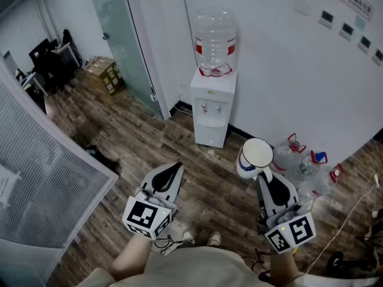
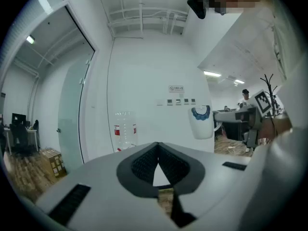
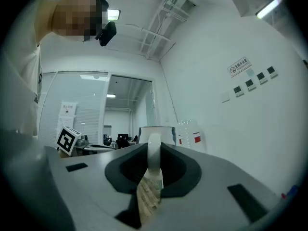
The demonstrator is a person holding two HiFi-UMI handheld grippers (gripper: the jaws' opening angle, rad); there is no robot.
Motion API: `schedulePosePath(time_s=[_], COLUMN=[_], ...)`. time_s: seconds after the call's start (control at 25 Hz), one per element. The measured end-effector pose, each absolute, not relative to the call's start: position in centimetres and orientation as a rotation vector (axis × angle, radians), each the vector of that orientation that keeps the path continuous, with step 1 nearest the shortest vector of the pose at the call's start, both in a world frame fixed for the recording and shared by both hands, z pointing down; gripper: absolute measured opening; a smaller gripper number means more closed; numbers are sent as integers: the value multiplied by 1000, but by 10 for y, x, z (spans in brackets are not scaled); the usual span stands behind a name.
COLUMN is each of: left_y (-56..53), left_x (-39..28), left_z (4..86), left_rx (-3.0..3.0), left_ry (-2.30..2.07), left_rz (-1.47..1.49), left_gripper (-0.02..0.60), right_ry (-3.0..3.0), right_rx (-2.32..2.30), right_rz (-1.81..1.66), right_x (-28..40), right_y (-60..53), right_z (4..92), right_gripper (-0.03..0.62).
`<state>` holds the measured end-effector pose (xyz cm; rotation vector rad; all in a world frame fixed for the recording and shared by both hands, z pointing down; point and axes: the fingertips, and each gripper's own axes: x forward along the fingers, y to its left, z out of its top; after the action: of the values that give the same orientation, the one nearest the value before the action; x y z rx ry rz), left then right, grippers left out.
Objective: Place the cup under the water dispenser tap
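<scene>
Two claws pointed forward, roughly level and side by side. The right claw was clamped on the handle of the white cup. The cup was upright with its mouth up, probably so it could be set down ready to fill. The left claw was closed on nothing and held apart, seemingly just out of the way. The cup hung in the air above the wooden floor. It was well apart from the water dispenser, which stood at the floor's far edge against the wall.
</scene>
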<state>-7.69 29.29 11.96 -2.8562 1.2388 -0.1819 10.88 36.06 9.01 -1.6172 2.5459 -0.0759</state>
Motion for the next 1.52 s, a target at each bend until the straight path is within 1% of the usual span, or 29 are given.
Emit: schedulePosePath(time_s=[0.64,1.2,1.52], left_y=[290,293,280], left_x=[-72,-48,-53], left_z=[123,134,137], left_rx=[-2855,-2819,-2780], left_ry=[1232,1300,1365], left_rz=[-194,-221,-213], left_gripper=[5,5,6], right_ry=[2512,2545,2576], right_rx=[-1591,-1521,-1495], right_rz=[-117,-145,-146], right_x=[114,143,150], right_y=[358,350,329], right_z=[95,111,120], right_gripper=[61,61,61])
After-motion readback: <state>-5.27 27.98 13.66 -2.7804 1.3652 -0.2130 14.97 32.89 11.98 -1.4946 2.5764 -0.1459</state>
